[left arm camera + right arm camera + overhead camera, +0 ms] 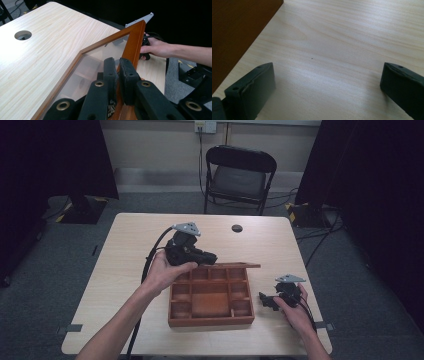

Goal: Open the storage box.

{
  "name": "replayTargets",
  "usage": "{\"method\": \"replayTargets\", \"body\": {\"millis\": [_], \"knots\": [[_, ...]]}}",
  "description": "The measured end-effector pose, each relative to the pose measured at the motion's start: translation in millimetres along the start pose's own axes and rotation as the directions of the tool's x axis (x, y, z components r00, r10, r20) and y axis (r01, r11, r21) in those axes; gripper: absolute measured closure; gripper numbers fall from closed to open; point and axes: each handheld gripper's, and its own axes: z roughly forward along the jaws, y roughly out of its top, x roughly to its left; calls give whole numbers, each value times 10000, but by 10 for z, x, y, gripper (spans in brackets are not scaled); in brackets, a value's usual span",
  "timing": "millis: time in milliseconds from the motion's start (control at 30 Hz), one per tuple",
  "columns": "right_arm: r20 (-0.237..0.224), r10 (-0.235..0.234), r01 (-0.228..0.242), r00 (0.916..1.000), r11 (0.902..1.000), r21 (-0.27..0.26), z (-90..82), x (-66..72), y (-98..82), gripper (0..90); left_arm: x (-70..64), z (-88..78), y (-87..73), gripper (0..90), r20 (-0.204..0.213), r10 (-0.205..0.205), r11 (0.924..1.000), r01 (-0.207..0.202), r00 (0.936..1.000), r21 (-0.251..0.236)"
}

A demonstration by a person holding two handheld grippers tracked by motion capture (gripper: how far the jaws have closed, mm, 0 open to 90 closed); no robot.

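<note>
Two hands come in from the near edge of a pale wooden table (130, 250), each holding a black gripper. At the middle of the table sits a reddish-brown wooden box (211, 320), divided into small compartments around a larger central one. Its lid (133, 42), a wooden frame around a clear pane, is raised at the far side of the box. The left gripper (118, 75) has its jaws closed narrowly on the frame of that lid, one pad on each side of the wood, with the left hand (162, 270) wrapped around the tool just beside the box's far left corner. The right gripper (264, 300) rests low on the table just beside the box's right side, apart from it, held by the right hand (296, 312). In the right gripper view its jaws stand wide apart over bare tabletop with nothing between them, and the dark side of the box fills the upper left corner. A round hole (237, 228) is cut into the table near its far edge. Beyond the table, a black folding chair (239, 177) stands on grey carpet.
</note>
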Motion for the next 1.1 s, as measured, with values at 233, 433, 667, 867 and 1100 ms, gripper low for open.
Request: {"method": "replayTargets", "body": {"millis": [233,433,667,867,1100], "knots": [[-1,1,-1,10000,10000,0,0,0,0,0,4,-1,0,844,-30,-1,10000,0,10000,-53],[0,1,-1,10000,10000,1,0,0,0,0,0,-2,2,844,-14,15,10000,-15,10000,12],[-1,-19,19,10000,10000,-7,1,-1,-1,0,2,-4,3,844,-17,13,10000,-13,10000,23],[-1,-19,19,10000,10000,-7,1,-1,-1,0,0,0,13,845,-42,11,10000,-11,10000,18],[0,-3,3,10000,10000,1,0,0,0,0,-2,-1,12,845,-42,47,10000,-47,10000,35]]}}
